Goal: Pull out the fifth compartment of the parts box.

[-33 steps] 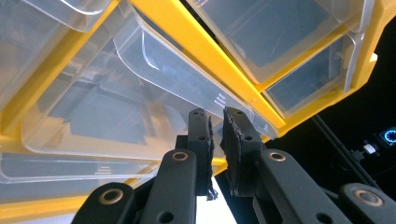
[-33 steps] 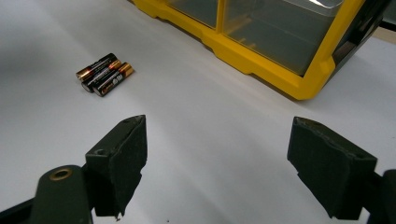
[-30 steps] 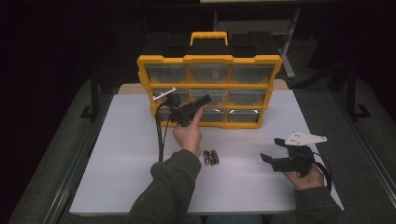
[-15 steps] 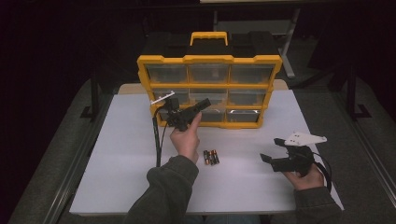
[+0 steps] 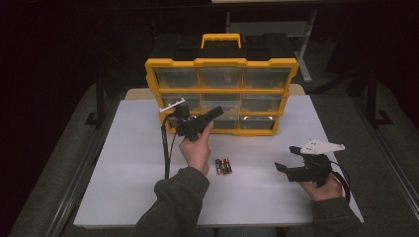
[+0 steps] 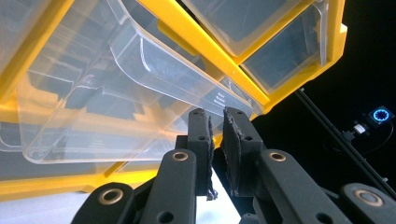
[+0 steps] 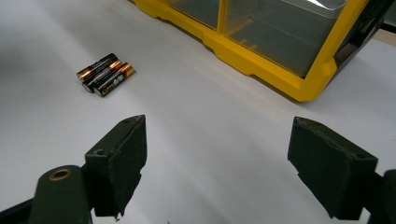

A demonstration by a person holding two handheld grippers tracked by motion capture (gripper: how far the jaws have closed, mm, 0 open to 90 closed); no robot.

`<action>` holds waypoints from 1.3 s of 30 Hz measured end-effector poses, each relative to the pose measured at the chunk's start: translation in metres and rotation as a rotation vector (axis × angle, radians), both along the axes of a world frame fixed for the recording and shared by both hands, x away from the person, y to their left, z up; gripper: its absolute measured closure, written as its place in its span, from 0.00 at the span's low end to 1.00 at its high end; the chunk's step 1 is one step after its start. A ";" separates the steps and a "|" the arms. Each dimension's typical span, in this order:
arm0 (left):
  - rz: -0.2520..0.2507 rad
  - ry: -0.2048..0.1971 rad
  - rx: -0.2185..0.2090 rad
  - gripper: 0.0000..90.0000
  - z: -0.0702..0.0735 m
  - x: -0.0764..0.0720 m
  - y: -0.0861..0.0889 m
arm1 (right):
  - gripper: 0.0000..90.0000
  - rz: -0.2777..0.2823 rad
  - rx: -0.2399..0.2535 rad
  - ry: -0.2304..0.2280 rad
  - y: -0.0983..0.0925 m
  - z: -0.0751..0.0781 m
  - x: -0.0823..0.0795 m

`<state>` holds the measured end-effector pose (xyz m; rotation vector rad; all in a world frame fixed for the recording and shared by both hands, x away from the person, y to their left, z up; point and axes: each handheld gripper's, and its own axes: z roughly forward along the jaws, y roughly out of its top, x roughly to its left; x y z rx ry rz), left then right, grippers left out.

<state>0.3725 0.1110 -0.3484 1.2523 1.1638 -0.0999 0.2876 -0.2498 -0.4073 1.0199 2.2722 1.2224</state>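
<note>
The yellow organizer [image 5: 222, 94] is standing at the white table's [image 5: 123, 173] far side, and the left gripper [image 5: 211, 114] is pinching the lip of its bottom middle clear drawer [image 6: 140, 88], jaws clenched. A straight, level pull should suit best. The right gripper [image 5: 291, 159] is waiting, jaws released, with three batteries [image 5: 223, 166] lying between the hands; open tabletop is surrounding them.
</note>
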 end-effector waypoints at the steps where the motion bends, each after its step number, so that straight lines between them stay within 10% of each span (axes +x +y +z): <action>1: -0.001 -0.001 0.001 0.90 0.000 0.000 0.000 | 0.21 0.000 0.000 0.000 0.000 0.000 0.000; 10: -0.024 -0.017 0.012 0.89 0.000 -0.002 0.002 | 0.21 0.007 -0.005 0.000 0.001 -0.001 0.000; 18: -0.084 -0.048 0.138 0.77 0.005 -0.011 0.003 | 0.21 0.009 -0.003 0.004 0.002 -0.001 -0.001; 39: -0.451 -0.406 0.729 0.59 0.086 0.009 0.011 | 0.21 0.035 -0.011 0.007 0.003 -0.001 -0.001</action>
